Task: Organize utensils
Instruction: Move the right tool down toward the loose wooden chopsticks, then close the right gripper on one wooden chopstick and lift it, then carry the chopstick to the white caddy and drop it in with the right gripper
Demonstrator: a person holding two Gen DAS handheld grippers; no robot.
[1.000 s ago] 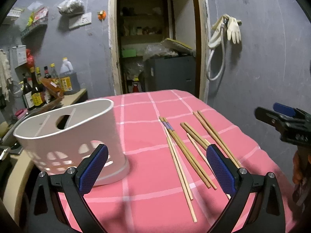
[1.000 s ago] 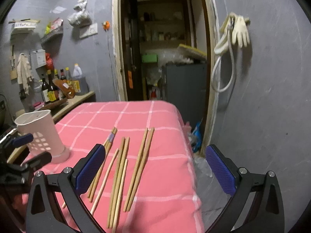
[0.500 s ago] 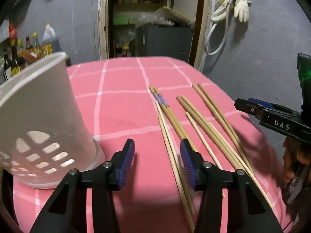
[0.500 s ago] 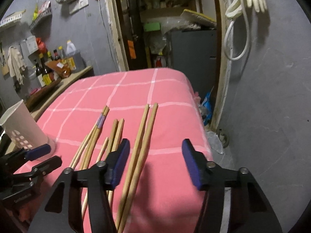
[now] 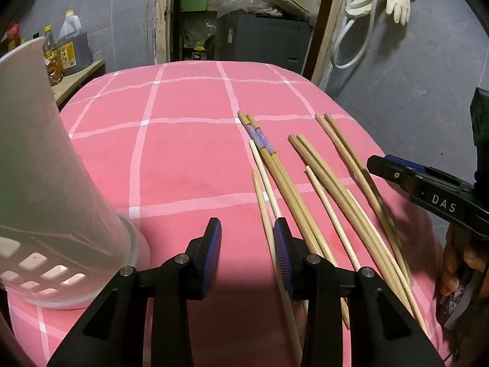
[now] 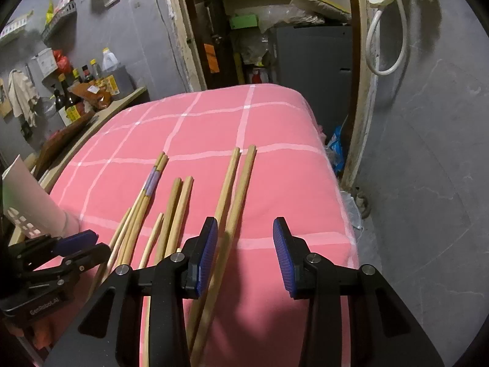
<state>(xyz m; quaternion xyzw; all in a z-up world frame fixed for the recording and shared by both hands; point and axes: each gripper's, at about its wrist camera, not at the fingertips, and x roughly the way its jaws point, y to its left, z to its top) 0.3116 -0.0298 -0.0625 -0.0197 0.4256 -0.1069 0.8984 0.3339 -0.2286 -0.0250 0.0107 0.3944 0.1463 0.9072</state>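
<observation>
Basically nothing sorted yet, all the sticks are out on the cloth.

Every one of the long wooden chopsticks (image 5: pixel 308 202) lies loose on the pink checked cloth covering the counter (image 5: pixel 183 153), fanned out in rough pairs, one pair with a purple band (image 5: pixel 259 136). The white slotted plastic utensil holder (image 5: pixel 45 183) stands upright off to the left, well apart from them; its inside isn't visible, so whether it holds anything can't be told. Left gripper (image 5: pixel 247 244) hovers low with its blue pads partly apart, the leftmost thin sticks right by its right pad, nothing clamped. Right gripper (image 6: pixel 244 253) is likewise partly apart and empty, over the rightmost pair (image 6: pixel 235 189). Room-wise, open cloth between holder and sticks looks fine for carrying, but the right edge of the cloth drops off close to that outer pair, so a nudge could probably roll one off.
</observation>
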